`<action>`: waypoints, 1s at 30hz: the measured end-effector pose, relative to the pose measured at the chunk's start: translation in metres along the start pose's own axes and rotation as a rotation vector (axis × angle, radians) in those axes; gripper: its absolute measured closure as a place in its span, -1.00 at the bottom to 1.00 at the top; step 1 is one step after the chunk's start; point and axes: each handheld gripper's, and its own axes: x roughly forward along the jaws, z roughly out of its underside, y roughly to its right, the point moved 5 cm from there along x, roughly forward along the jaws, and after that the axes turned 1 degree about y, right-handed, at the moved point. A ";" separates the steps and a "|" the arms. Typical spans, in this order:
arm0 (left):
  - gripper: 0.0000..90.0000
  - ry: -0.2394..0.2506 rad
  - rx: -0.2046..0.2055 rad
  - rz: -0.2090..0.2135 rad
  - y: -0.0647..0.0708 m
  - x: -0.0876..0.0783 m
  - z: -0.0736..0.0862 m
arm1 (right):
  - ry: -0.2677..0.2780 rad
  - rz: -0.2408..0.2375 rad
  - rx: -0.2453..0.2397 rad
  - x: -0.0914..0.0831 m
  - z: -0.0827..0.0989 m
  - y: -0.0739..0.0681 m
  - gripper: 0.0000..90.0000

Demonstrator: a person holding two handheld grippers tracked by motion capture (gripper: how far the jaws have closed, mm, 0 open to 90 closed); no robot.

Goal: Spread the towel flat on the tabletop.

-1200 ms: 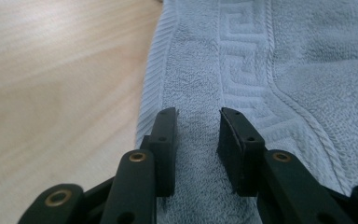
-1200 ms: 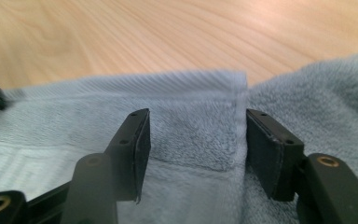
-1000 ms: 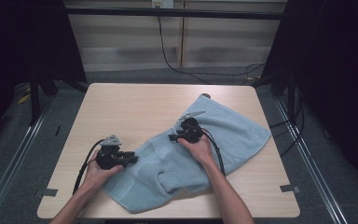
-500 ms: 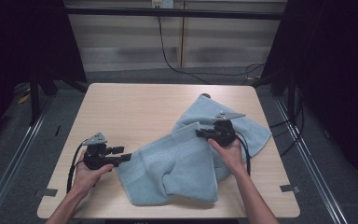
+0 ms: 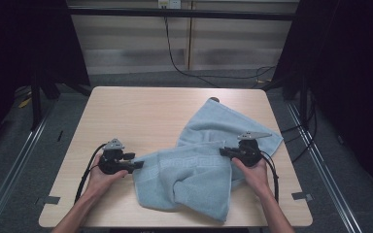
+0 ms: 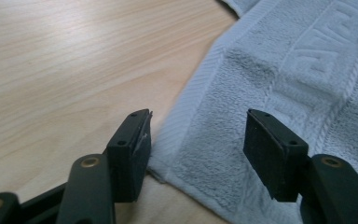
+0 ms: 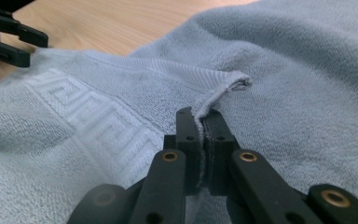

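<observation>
A light blue towel (image 5: 194,170) with a woven key-pattern band lies rumpled and partly folded over on the right half of the wooden table (image 5: 141,111). My right gripper (image 5: 223,152) is shut on a raised edge of the towel (image 7: 284,70), and the cloth is pinched between its jaws (image 7: 201,130). My left gripper (image 5: 137,166) sits at the towel's left corner. Its jaws (image 6: 198,149) have just been opening and stand wide. The towel corner (image 6: 279,70) lies on the table between and beneath them, and the pads do not press on it.
The left half of the table is bare wood. Black cables trail from both grippers toward the front edge. Dark frame posts and a metal rail (image 5: 9,170) flank the table, and cables lie on the floor behind it.
My right gripper has moved to the right with the towel edge, dragging the fold with it. The left gripper's jaws have opened off the towel's corner.
</observation>
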 end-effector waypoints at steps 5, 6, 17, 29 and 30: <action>0.65 -0.035 0.080 0.039 0.014 0.001 0.003 | -0.018 -0.006 -0.005 0.000 0.006 -0.004 0.93; 0.79 -0.040 0.083 0.042 0.015 0.001 0.003 | -0.022 -0.006 -0.006 -0.001 0.007 -0.006 0.93; 0.87 0.223 0.026 0.118 0.025 -0.056 -0.038 | 0.124 -0.049 -0.002 -0.047 -0.014 -0.022 0.94; 0.87 0.452 0.097 0.081 0.039 -0.126 -0.117 | 0.345 -0.051 -0.096 -0.120 -0.083 -0.046 0.94; 0.87 0.474 0.090 0.085 0.039 -0.131 -0.123 | 0.373 -0.054 -0.109 -0.127 -0.095 -0.050 0.95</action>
